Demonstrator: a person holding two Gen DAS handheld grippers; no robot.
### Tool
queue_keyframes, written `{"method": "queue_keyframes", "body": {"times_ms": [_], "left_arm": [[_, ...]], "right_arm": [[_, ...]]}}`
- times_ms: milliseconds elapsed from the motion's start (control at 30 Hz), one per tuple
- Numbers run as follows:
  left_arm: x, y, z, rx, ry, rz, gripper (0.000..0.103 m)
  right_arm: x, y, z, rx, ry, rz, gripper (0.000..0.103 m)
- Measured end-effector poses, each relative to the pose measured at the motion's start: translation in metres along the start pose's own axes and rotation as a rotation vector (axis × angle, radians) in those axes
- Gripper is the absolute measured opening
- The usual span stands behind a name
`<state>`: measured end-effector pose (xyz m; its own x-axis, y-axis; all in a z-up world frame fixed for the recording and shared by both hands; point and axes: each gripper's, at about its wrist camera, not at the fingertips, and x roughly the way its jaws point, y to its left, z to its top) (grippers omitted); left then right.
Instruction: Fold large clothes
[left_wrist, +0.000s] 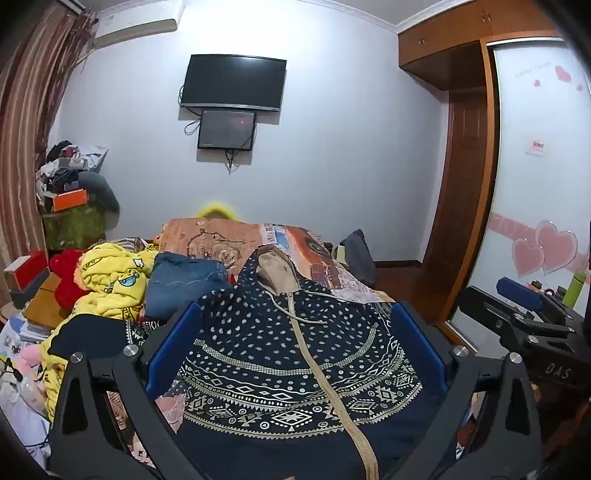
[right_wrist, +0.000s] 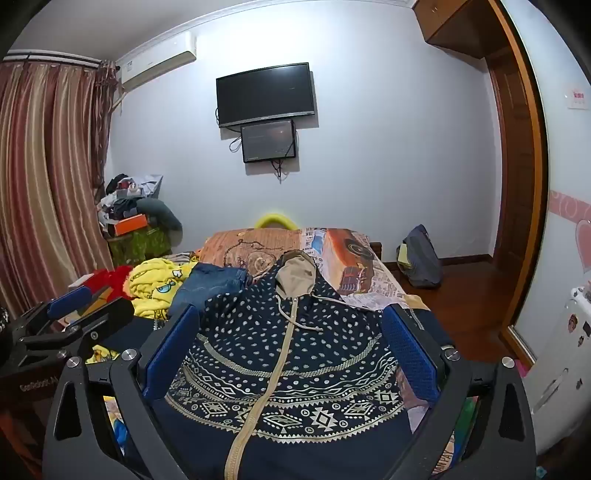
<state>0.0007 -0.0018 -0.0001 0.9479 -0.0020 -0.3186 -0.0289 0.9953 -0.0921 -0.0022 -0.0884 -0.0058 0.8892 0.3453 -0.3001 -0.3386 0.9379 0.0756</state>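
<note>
The navy patterned hoodie (left_wrist: 295, 350) is spread front-up on the bed (left_wrist: 325, 273), its tan-lined hood (left_wrist: 277, 269) toward the far end, its hem nearest the tools; it is judged soft, limp and fairly light, likely to sag and slide when lifted, so it is best pinched at the hem corners or shoulder seams; the sleeves are perhaps tucked out of sight. The left gripper (left_wrist: 295, 354) and right gripper (right_wrist: 291, 354) are held above the hoodie's lower half, jaws spread fully wide, nothing gripped; folded jeans (left_wrist: 184, 284) lie beside the hoodie.
</note>
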Motion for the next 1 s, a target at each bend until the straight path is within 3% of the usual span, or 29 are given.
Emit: {"method": "queue_keyframes", "body": {"times_ms": [133, 1000], "left_arm": [[-0.001, 0.008, -0.001, -0.046, -0.006, 0.002, 0.103], [0.001, 0.007, 0.000, -0.021, -0.002, -0.003, 0.103]], "right_arm": [[0.000, 0.000, 0.000, 0.005, 0.005, 0.005, 0.098], [0.007, -0.005, -0.003, 0.019, 0.034, 0.002, 0.098]]}}
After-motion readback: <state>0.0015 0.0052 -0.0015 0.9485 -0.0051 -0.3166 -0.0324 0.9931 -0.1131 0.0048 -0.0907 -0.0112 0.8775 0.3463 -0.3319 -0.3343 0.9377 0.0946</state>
